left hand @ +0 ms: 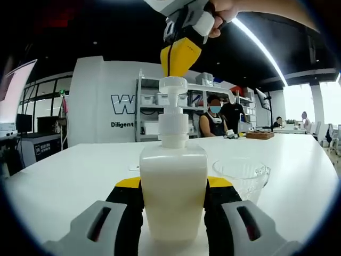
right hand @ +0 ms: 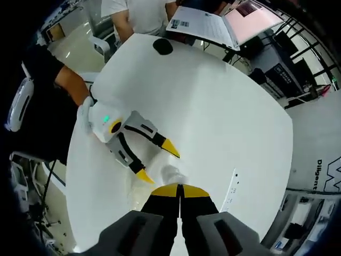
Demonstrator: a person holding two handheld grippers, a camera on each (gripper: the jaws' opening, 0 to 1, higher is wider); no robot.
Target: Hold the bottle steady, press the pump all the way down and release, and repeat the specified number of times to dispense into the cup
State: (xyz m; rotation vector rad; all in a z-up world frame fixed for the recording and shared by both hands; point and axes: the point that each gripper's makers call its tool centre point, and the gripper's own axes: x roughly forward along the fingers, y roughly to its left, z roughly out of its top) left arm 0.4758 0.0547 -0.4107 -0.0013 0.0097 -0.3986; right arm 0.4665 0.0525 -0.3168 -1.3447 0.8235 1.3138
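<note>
A white pump bottle (left hand: pixel 173 205) stands on the white table (left hand: pixel 69 170), held between the yellow-tipped jaws of my left gripper (left hand: pixel 173 183), which is shut on its body. Its white pump head (left hand: pixel 173 85) is up. My right gripper (left hand: pixel 171 70) comes down from above, jaws together, with its yellow tips just over the pump head. In the right gripper view my right gripper (right hand: pixel 180 191) is shut right above the pump head (right hand: pixel 173 173), and the left gripper (right hand: pixel 157 161) reaches in from the left. A clear glass cup (left hand: pixel 242 176) stands to the right of the bottle.
An open laptop (right hand: pixel 205 24) and a black round object (right hand: pixel 162 46) lie at the table's far end. A thin white strip (right hand: pixel 233 188) lies near the right edge. People sit at a far table (left hand: pixel 216 120) before shelves (left hand: pixel 160 112).
</note>
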